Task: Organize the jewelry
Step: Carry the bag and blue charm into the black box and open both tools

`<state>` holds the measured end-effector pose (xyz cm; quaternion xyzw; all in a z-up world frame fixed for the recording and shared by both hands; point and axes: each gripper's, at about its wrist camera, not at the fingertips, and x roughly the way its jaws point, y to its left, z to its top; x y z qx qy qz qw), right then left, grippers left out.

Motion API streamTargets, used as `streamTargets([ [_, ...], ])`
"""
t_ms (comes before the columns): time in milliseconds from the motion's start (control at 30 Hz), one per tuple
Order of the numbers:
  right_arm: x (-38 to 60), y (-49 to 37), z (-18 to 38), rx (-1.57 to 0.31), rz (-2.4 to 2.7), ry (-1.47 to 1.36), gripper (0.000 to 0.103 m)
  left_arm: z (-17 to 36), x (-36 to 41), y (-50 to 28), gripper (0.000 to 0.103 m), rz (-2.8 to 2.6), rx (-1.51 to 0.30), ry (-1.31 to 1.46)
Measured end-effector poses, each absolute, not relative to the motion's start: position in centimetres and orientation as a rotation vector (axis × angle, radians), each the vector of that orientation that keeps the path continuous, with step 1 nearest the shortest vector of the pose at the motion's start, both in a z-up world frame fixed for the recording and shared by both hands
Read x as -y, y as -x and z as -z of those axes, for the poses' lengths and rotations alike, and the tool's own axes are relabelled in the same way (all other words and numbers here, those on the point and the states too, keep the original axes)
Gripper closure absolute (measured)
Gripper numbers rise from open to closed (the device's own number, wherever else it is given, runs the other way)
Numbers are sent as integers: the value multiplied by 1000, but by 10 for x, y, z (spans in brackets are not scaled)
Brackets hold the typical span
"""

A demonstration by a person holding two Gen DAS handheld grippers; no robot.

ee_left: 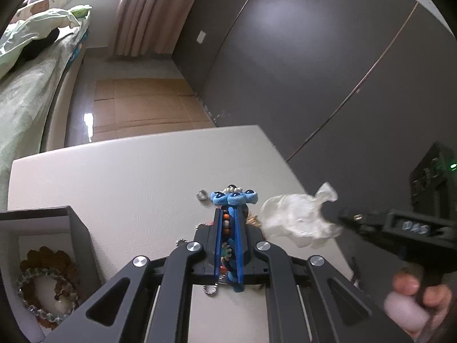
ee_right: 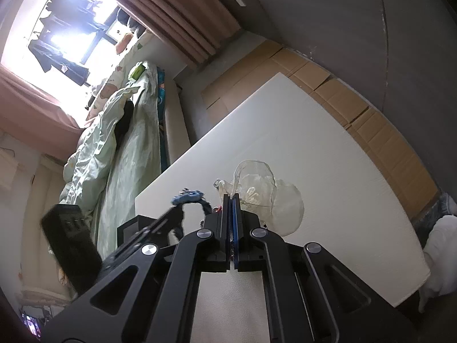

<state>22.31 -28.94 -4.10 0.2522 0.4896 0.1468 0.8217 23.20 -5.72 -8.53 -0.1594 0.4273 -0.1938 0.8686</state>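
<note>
- We're in a home bedroom, and the bed (ee_right: 128,154) gives it away, rumpled pale green duvet (ee_right: 94,154) on top.
- Beyond the bed's head, a bright window (ee_right: 65,28) framed by pink curtains (ee_right: 182,14).
- Beside the bed, a white table (ee_right: 314,157); flattened cardboard (ee_right: 357,108) covers the floor past it.
- Dark grey wardrobe doors (ee_left: 314,57) rise opposite the bed.

So the table (ee_left: 128,177) is a plain white, slightly textured slab with squared corners. Sitting on it at the near left is a dark open box (ee_left: 57,228) with a couple of beaded bracelets (ee_left: 45,285) inside. Further out there's a small silver ring (ee_left: 202,194) lying by itself, and bits of ball chain (ee_left: 211,288) plus some other jewelry pieces half hidden, can't really tell what they are.
</note>
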Motion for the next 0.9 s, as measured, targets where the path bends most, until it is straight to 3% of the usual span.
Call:
streamTargets([
  [500,275,-207,30,-993,-389,-538,100,23,12,-182,97,360,-756,386],
  [900,233,-187,11,-908,-555,-521,100,8,-45,-145,97,252,-702,431],
])
